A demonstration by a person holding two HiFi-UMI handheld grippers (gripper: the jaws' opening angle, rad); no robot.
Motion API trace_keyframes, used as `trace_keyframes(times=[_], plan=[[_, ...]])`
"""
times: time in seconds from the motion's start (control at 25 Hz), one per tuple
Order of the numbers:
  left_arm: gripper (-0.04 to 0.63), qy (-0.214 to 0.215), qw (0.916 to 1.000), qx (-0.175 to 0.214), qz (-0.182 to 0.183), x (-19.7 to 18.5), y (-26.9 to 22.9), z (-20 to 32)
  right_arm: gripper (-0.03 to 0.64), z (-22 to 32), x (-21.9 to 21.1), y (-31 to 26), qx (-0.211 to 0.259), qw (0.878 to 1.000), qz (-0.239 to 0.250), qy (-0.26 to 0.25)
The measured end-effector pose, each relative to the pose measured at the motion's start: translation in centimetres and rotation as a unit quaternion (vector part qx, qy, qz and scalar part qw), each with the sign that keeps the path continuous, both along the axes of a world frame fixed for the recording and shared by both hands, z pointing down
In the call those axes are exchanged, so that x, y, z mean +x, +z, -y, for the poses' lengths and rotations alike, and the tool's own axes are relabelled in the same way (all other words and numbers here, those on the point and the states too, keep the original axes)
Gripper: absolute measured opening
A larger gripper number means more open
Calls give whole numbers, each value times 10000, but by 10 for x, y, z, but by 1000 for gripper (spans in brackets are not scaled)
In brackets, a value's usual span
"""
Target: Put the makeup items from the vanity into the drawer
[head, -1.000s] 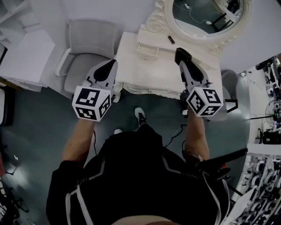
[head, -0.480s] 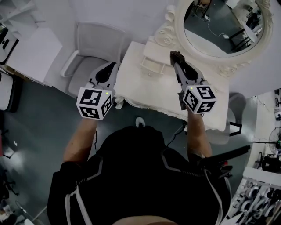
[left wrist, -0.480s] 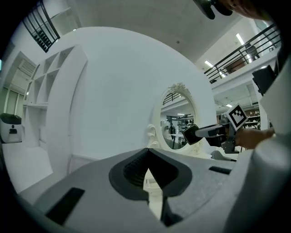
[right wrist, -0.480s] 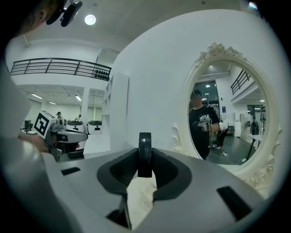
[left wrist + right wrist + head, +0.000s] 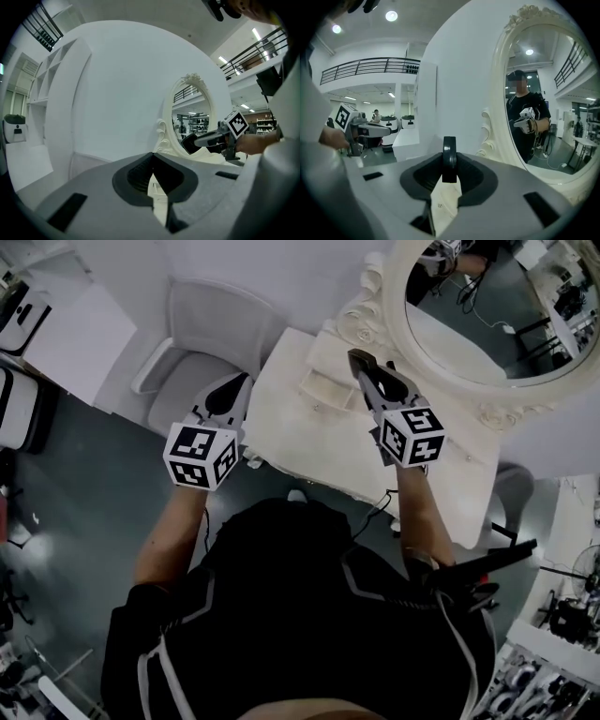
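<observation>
One white vanity tabletop [image 5: 300, 442] carries a small drawer [image 5: 328, 388] at its back left corner. The right tongs [image 5: 359, 359], brought closer to it than a second ago, pinch a black disc [image 5: 449, 157] edge-on, likely for dropping in. The left tongs [image 5: 230, 388] wait closed and empty off the left edge.

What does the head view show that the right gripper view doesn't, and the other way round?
Head view only: the grey padded chair and the small white drawer on the white vanity top. Right gripper view only: the thin black disc-shaped makeup item clamped upright between the right gripper's jaws, and a black balcony railing. Both: the ornate white oval mirror and the left gripper.
</observation>
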State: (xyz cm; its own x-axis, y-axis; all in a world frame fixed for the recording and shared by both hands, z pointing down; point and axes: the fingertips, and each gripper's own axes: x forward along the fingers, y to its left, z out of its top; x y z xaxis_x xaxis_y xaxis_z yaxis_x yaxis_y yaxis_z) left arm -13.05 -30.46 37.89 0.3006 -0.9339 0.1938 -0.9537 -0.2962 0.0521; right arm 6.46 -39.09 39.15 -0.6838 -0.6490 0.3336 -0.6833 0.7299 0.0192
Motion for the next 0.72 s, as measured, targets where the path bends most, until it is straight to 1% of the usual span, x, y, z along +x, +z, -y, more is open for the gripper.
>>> trace_keyframes(times=[0.16,0.32,0.44,0.6,0.72], plan=[[3,-182,9996,-216,-9,3,20,10,95,17,-5,30,-244,9988,-206,-358],[3,-307,9988,-387,53,-1,41,16,95,32,-16,62,-413,9959,-520,-611],[3,-283,9983,-503,109,-3,50,16,95,40,-24,91,-521,9916,-907,-759],[3,-214,9982,-539,148,-3,55,19,95,51,-29,130,-772,9837,-1339,-916],[3,-150,9986,-512,41,-3,60,20,95,55,-32,159,-870,9771,-1638,-1042]])
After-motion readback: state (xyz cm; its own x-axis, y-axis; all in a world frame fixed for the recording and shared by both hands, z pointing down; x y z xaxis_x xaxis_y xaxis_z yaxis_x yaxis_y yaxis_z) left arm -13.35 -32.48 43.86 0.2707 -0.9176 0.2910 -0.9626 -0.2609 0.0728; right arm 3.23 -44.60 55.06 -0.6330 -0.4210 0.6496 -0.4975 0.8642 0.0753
